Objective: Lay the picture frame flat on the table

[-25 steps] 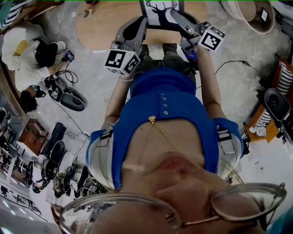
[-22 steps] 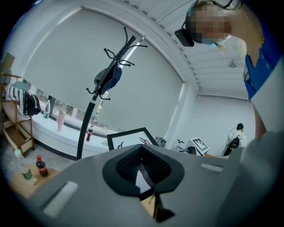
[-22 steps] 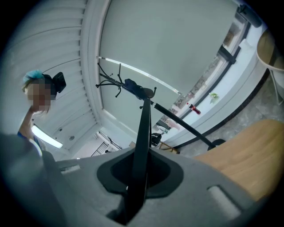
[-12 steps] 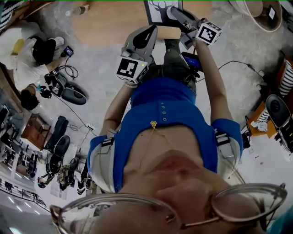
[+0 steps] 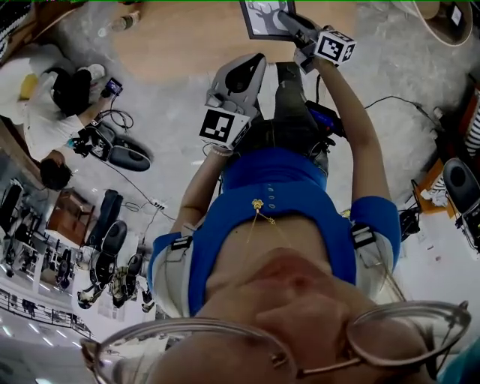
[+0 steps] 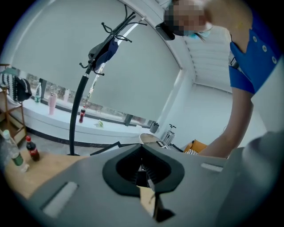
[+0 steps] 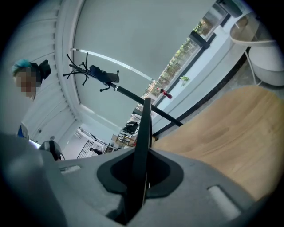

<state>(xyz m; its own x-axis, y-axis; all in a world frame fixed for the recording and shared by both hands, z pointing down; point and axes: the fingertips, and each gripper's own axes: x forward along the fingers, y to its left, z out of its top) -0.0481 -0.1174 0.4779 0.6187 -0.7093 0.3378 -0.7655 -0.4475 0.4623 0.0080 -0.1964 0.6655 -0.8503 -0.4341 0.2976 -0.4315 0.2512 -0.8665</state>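
Black-edged picture frame point(image 5: 262, 16), holding a white print with a dark silhouette, sits at the far top of the head view, over the pale wooden worktop point(image 5: 180, 37). My right tongs point(image 5: 285, 16) are clamped on its near edge. In the right gripper view the frame shows as a thin dark blade running up between the jaws, with wood grain beyond it to the right.

A second ago both tongs were up beside the frame, closer to my body. Since then my left tongs point(image 5: 253, 61) have dropped back toward my waist and are now well apart from the frame. Their jaws are closed together with nothing between them (only a sliver of wood shows through below). My right arm has reached forward, carrying the frame further over the worktop.

I judge the frame is now a one-handed job: what remains is lowering it until its back lies flat. Whether any edge already touches the wood, I cannot tell.
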